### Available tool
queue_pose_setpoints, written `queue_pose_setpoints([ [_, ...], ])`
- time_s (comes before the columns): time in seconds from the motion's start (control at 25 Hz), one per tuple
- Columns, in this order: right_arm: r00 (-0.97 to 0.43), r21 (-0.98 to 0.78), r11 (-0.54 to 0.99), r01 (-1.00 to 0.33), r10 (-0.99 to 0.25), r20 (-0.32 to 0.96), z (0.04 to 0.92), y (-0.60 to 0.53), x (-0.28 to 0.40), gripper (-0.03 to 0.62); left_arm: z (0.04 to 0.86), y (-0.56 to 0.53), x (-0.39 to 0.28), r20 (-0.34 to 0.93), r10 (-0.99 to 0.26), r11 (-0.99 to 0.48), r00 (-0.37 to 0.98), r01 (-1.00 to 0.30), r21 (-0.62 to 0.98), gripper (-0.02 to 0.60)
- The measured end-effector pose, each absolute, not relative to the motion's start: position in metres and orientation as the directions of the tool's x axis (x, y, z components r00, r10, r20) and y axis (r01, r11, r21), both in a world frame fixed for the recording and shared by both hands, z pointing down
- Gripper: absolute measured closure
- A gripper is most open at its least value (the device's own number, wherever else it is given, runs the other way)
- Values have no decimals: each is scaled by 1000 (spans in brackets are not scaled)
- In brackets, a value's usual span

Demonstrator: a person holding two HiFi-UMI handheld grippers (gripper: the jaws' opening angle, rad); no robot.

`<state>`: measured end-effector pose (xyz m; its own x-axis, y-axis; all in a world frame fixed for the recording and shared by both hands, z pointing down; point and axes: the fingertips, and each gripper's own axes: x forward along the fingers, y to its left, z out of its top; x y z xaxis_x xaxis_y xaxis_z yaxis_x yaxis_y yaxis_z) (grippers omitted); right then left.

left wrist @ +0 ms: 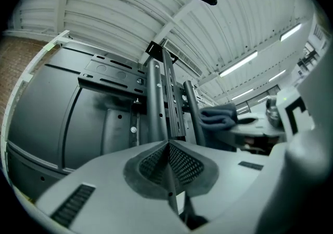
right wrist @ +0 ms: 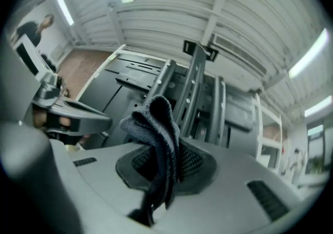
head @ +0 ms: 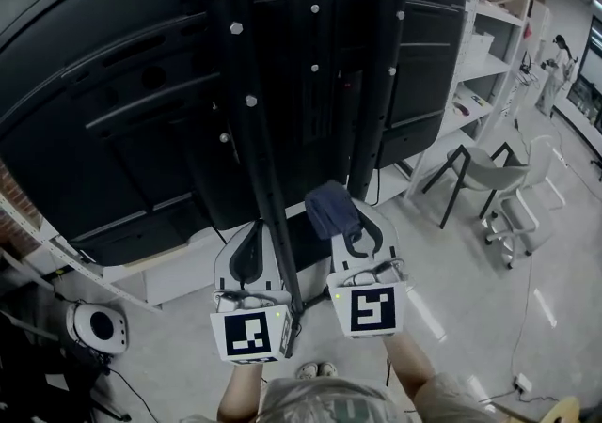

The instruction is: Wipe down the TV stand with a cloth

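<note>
Head view: shows left gripper and right gripper side by side before the black TV stand, with dark blue cloth at the right gripper's tip, just beside the stand's right upright. Left gripper view: shows fingers pressed together, nothing between. Right gripper view: shows fingers clamped on the folded cloth, stand uprights beyond.

A pale floor carries a grey chair beside white shelves; long strip lights shine on the ribbed ceiling.
</note>
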<state>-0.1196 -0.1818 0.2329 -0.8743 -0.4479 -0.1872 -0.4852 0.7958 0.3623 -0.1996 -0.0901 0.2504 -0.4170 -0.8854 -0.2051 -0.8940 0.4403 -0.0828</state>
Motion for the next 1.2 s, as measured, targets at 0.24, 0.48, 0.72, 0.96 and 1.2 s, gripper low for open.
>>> queue_pose_setpoints([
  [0.24, -887, 638, 621, -455, -253, -387, 77, -151, -158, 537, 243, -74, -205, -211, -877, 457, -431, -885, -89, 566],
  [0.48, -855, 780, 352, -518, -220, -469, -12, -131, -187, 537, 224, -58, -206, -277, -849, 490, -449, -866, -98, 566],
  [0.72, -842, 842, 152, -517, -266, -469, -35, -130, -216, 537, 219, -48, -205, -286, -852, 477, -438, -876, -78, 566],
  [0.96, -852, 873, 99, -478, -293, -433, -20, -133, -231, 537, 222, -41, -212, -278, -847, 489, -453, -870, -73, 566],
  [1.2, -864, 894, 86, -440, -310, -396, -9, -133, -234, 537, 223, -41, -213, -272, -854, 477, -444, -877, -65, 566],
])
